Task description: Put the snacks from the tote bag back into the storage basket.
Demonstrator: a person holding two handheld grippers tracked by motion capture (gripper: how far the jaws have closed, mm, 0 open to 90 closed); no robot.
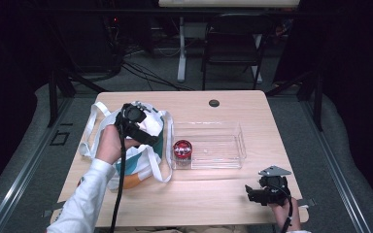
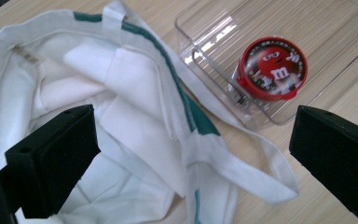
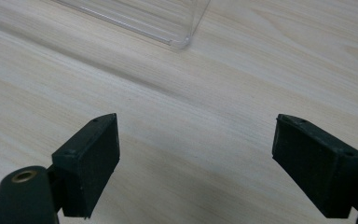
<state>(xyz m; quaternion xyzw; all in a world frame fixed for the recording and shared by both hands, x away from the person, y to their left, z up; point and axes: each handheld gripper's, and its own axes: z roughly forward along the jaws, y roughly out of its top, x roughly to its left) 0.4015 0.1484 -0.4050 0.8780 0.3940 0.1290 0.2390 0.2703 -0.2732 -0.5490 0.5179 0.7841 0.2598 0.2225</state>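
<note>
Right gripper (image 1: 253, 194): rests at the near right edge of the pale wooden table (image 1: 223, 194), its jaws spread wide over bare wood with nothing between them.
Left gripper (image 1: 138, 127): hovers above the white cloth tote bag with a green band (image 1: 141, 160), its jaws wide apart and holding nothing.
Tote bag: lies slumped and rumpled on the left half of the table, mouth gaping, one strap (image 2: 242, 163) trailing toward the tray.
Round red candy tin with a cartoon lid (image 2: 272, 68): sits in the left end of the clear plastic tray (image 1: 233, 141), just beside the bag.
Handling: the tin looks light, rigid and smooth-sided, so probably slippery; a grip across its rim from above seems safest. The bag is soft and floppy, likely to collapse unless taken by hem or strap.
Beyond: a dark folding chair (image 1: 233, 43) stands behind the table.
</note>
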